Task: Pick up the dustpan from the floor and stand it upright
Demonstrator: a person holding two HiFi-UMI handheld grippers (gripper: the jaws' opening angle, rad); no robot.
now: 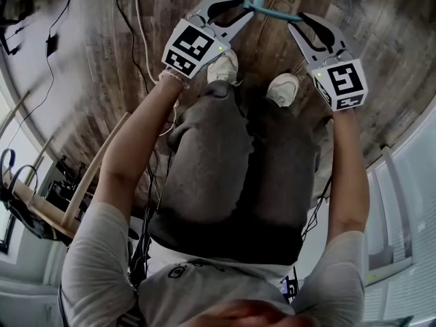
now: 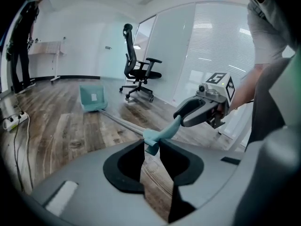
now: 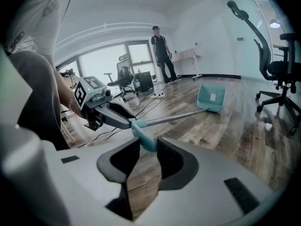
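Observation:
The dustpan has a teal pan point(image 2: 92, 99) on the wood floor, a long grey pole point(image 2: 123, 123) and a teal handle point(image 1: 272, 11) raised off the floor. In the left gripper view, my left gripper point(image 2: 151, 147) is shut on the handle where it meets the pole. The same gripper point(image 1: 244, 7) shows at top centre of the head view. The handle's far end point(image 3: 143, 139) sits between the jaws of my right gripper point(image 3: 145, 147), which is shut on it. In the head view my right gripper point(image 1: 294, 23) is beside the left one. The pan point(image 3: 210, 98) lies far ahead.
A black office chair point(image 2: 138, 72) stands behind the pan. A person point(image 3: 162, 53) stands near a desk point(image 2: 47, 48) at the far wall. Cables point(image 1: 139, 39) and a power strip point(image 2: 11, 121) lie on the floor. My own shoes point(image 1: 221, 67) are just under the grippers.

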